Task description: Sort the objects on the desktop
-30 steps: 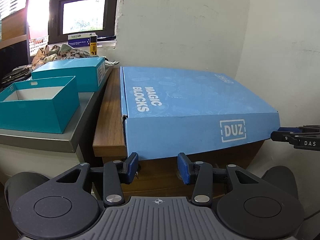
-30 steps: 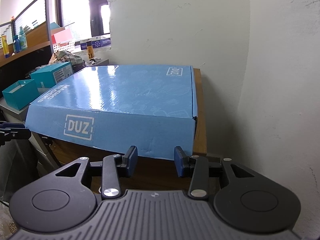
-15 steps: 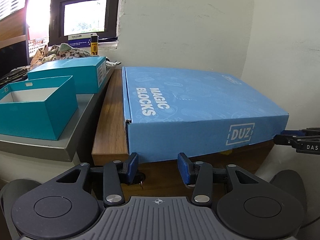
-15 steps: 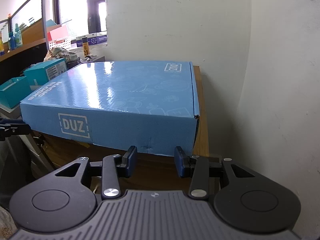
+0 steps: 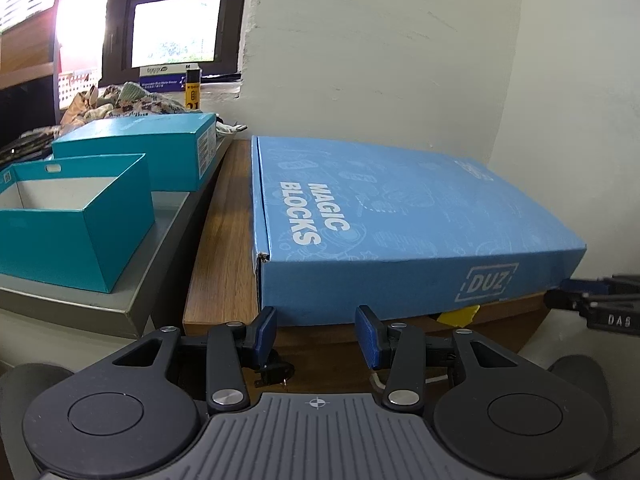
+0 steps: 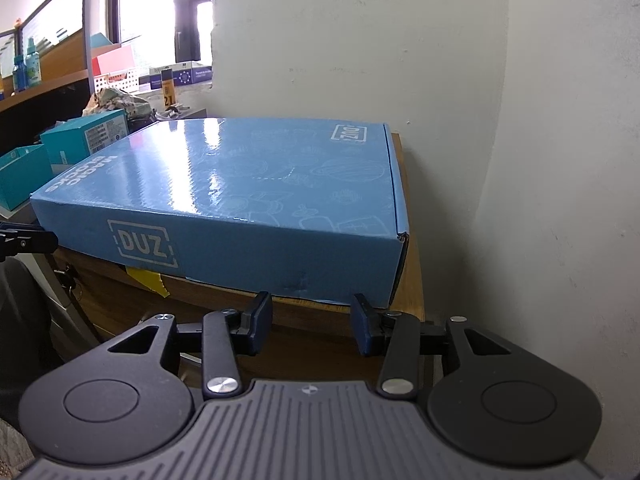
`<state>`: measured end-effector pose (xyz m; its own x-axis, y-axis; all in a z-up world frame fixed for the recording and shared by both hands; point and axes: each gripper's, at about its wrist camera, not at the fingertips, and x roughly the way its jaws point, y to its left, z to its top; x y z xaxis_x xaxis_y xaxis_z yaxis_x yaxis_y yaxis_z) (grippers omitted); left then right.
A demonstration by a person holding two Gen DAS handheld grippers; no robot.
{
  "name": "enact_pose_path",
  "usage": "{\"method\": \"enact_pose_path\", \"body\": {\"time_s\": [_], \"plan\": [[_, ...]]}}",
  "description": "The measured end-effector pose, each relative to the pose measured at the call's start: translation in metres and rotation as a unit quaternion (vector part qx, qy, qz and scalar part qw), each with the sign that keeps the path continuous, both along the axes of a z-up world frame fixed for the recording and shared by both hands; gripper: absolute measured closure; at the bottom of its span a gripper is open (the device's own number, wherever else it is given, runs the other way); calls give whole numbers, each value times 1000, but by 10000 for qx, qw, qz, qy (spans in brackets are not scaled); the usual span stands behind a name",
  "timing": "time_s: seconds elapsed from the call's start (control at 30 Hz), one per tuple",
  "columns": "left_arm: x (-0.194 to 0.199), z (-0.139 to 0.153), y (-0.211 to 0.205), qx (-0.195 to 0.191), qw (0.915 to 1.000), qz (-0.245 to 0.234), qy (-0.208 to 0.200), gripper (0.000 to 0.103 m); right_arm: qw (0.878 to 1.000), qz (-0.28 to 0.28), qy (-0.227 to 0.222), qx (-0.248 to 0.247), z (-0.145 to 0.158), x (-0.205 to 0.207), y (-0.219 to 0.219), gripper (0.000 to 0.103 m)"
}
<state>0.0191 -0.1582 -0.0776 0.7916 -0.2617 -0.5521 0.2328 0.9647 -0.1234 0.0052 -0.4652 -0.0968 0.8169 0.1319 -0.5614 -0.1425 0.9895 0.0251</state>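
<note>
A flat blue "MAGIC BLOCKS" box (image 5: 400, 216) (image 6: 248, 184) lies on a wooden cabinet top (image 5: 224, 240) against the white wall. My left gripper (image 5: 316, 328) hangs open just before the box's near left corner, nothing between its blue pads. In the right wrist view my right gripper (image 6: 312, 316) sits before the near right corner; its jaws are opening and hold nothing. Each gripper's tip shows at the edge of the other view: the right gripper (image 5: 592, 300) and the left gripper (image 6: 24, 240). A yellow slip (image 5: 460, 316) (image 6: 150, 278) sticks out under the box's front edge.
Left of the cabinet, a grey tray (image 5: 160, 248) carries an open teal box (image 5: 72, 220) and a closed teal box (image 5: 140, 148). Behind them lie crumpled cloth (image 5: 132, 100) and a yellow-black bottle (image 5: 193, 90) by the window. The white wall (image 6: 520, 160) closes the right side.
Both grippers have drifted slightly lower and nearer the box front. The yellow slip under the box's front edge now shows. The right gripper's pads stand a touch wider.
</note>
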Motion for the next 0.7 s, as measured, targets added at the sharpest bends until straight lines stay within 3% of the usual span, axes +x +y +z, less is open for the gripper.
{"method": "enact_pose_path", "body": {"time_s": [0.7], "plan": [[0, -9, 0, 184, 9996, -26, -205, 54, 9997, -193, 107, 87, 0, -9, 6, 52]]}}
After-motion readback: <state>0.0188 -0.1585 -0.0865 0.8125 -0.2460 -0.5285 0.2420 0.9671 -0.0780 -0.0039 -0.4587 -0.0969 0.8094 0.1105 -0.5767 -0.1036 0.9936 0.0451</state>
